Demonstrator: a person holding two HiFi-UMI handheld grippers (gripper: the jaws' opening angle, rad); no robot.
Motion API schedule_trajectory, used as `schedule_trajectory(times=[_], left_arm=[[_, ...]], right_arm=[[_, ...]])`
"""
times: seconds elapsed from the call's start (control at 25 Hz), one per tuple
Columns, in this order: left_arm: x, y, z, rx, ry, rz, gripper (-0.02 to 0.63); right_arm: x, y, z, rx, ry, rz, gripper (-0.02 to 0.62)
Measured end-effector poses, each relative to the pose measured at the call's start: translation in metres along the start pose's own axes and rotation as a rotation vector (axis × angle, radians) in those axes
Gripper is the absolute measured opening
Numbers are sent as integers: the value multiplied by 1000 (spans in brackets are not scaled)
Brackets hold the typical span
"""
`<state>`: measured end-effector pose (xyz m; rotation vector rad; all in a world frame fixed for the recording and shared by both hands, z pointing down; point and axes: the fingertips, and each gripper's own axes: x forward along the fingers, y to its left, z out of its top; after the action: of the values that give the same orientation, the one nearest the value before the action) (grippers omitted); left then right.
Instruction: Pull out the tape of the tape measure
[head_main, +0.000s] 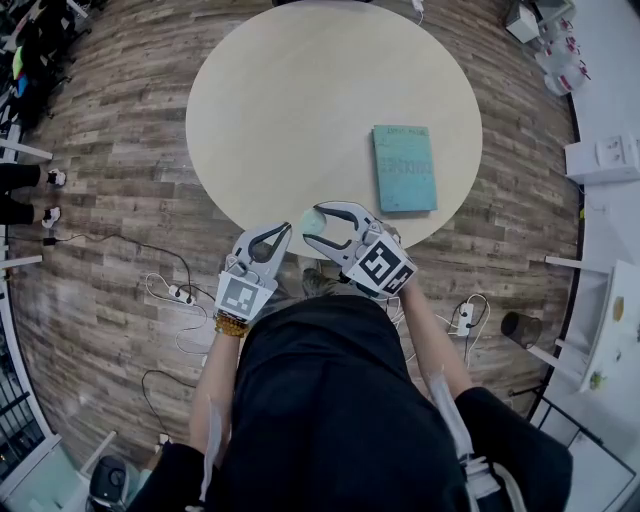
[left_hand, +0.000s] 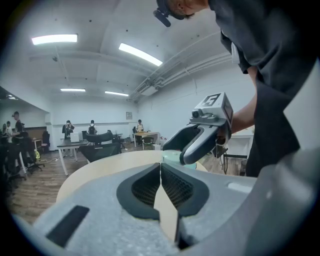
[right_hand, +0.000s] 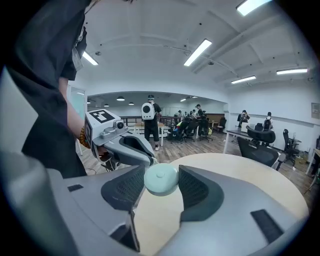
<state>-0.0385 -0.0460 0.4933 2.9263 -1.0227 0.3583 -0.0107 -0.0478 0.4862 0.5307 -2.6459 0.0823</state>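
A pale green round tape measure (head_main: 316, 220) hangs over the near edge of the round beige table (head_main: 300, 100), with my right gripper (head_main: 314, 228) shut on its two sides. In the right gripper view the case (right_hand: 161, 179) sits between the two black pads. My left gripper (head_main: 286, 230) is shut, its tips right beside the case on its left. The left gripper view shows its jaws (left_hand: 160, 166) meeting at the tip, with the tape measure (left_hand: 170, 158) and the right gripper (left_hand: 175, 154) just beyond. No pulled-out tape shows. Whether the tape's end sits between the left tips is hidden.
A teal book (head_main: 404, 168) lies on the table's right side. Cables and a power strip (head_main: 180, 293) run over the wooden floor at the left; a dark bin (head_main: 520, 328) stands at the right. People, desks and chairs fill the room's far side (right_hand: 260, 140).
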Motion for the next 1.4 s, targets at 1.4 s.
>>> schedule_trajectory(times=[1.4], left_arm=[[-38, 73, -21, -48, 27, 12, 20]], right_arm=[[12, -13, 13, -93, 202, -54, 215]])
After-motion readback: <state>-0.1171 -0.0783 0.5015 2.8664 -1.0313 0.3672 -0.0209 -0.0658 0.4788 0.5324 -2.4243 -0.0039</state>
